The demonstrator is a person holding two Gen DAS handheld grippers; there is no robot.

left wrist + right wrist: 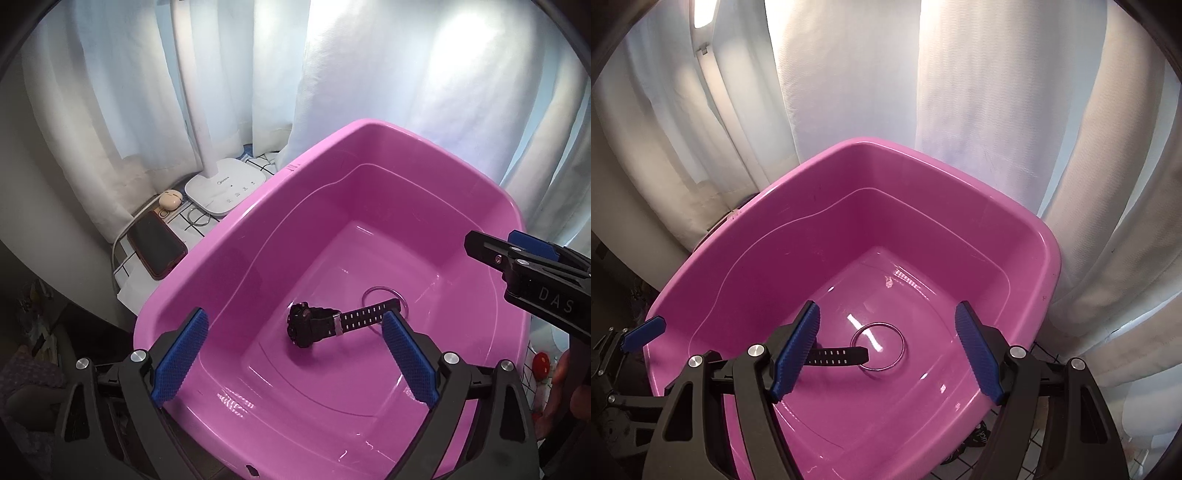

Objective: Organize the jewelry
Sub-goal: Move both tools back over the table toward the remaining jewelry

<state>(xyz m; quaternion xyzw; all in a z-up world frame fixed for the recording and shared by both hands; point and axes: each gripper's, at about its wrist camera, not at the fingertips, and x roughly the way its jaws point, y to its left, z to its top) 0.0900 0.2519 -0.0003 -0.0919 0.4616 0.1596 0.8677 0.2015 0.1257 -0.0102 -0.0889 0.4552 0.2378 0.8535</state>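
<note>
A black watch [314, 325] lies on the floor of a pink plastic tub [236, 225]. Its strap end rests across a thin metal bangle [404, 299]. My left gripper [295, 332] is open and empty, held above the tub's near side, with the watch between its blue pads. My right gripper [888, 325] is open and empty above the tub [746, 221]; the bangle [877, 345] lies between its fingers and the watch strap [838, 356] pokes out from behind its left finger. The right gripper also shows in the left wrist view [491, 247] at the tub's right rim.
White curtains hang behind the tub. To its left on a grid-patterned cloth stand a white lamp base [225, 186], a beige earbud case [170, 199], another metal ring [198, 218] and a dark phone [157, 245]. A small red object [543, 363] sits at the right.
</note>
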